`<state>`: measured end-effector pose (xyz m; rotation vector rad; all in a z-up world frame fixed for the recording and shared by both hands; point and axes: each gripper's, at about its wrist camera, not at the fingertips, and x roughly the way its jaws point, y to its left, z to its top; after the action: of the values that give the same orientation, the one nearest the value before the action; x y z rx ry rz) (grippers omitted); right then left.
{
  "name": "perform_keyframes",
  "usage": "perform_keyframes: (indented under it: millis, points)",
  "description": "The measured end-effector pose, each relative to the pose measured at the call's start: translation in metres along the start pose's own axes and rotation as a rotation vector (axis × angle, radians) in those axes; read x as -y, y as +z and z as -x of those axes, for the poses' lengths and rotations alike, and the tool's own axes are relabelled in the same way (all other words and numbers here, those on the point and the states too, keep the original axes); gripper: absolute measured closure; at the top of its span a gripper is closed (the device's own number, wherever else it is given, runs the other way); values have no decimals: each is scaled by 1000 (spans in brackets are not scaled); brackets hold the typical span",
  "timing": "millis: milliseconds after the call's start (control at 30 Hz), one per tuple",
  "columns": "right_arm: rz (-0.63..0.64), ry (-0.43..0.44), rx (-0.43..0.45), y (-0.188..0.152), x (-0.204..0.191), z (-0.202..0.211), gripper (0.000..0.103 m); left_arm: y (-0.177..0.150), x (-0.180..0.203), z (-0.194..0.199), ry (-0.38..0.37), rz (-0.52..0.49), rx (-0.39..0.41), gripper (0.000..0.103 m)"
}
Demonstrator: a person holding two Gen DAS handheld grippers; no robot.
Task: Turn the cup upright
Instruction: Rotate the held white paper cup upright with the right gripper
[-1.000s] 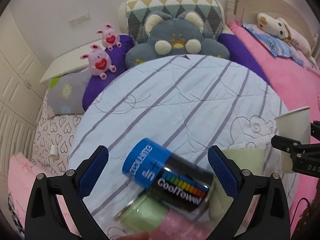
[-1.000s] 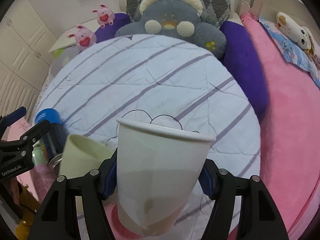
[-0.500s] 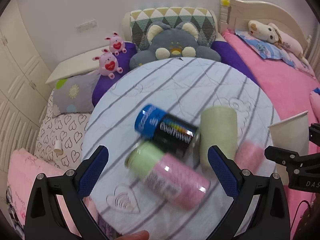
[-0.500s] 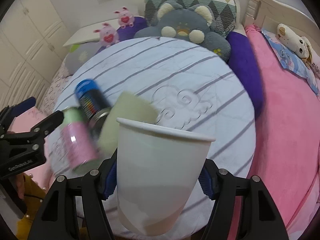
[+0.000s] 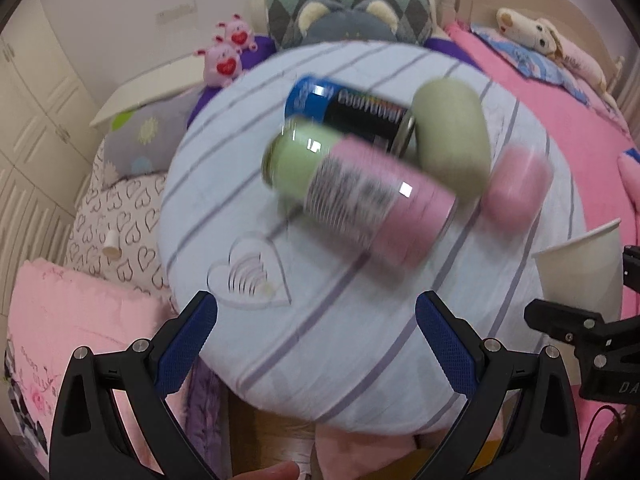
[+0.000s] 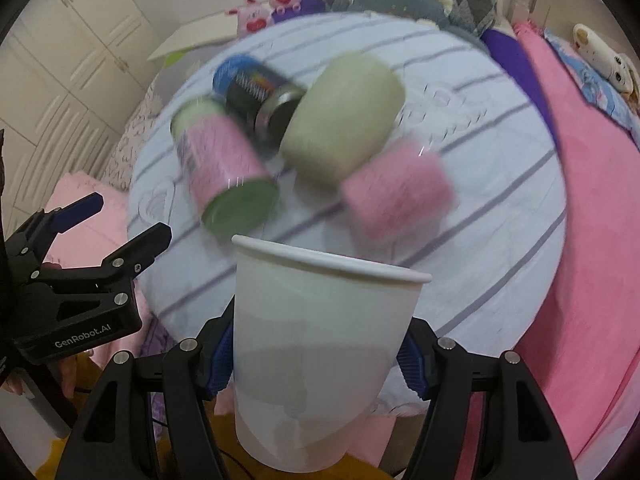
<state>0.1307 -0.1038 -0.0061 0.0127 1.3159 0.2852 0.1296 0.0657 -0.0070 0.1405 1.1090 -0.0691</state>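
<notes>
One white cup sits upright in our right claw; squeezing could crumple it, while our left claw gapes wide, empty.

Left gripper jaws wide apart and empty; right gripper jaws clamped inward.

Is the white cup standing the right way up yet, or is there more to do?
Turned: the white paper cup is rim-up. In hand: the right gripper clamps it above the round quilted table. Left: setting it down and letting go. The left gripper is open, empty.
</notes>
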Motion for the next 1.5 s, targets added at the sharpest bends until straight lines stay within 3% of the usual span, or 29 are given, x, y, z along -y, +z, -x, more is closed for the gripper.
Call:
perform_keyframes:
  millis: [200, 267, 300, 333, 400, 800, 1267, 1500]
  points:
    - [-1, -19, -41, -5, -8, -24, 35, -17, -5, -18, -3, 10, -45, 2]
    - [32, -63, -78, -5, -15, -35, 33, -19, -6, -22, -3, 6, -55, 2]
    - [40, -83, -82, -5, -16, -37, 32, -20, -6, -22, -5, 6, -55, 2]
    - [46, -93, -78, -6, -18, -39, 24, -21, -7, -22, -6, 7, -53, 2]
    - [51, -89, -63, -6, -20, -38, 22, -22, -9, -20, -8, 11, -46, 2]
    - [47, -85, -39, -10, -18, -18, 22, -27, -7, -14, -6, 23, -41, 2]
    - [36, -63, 30, -37, 26, 21, 22, -32, 27, 7, -17, -13, -13, 2]
    - [26, -51, 69, -35, 41, 29, 22, -27, 46, 23, -38, 3, 16, 2]
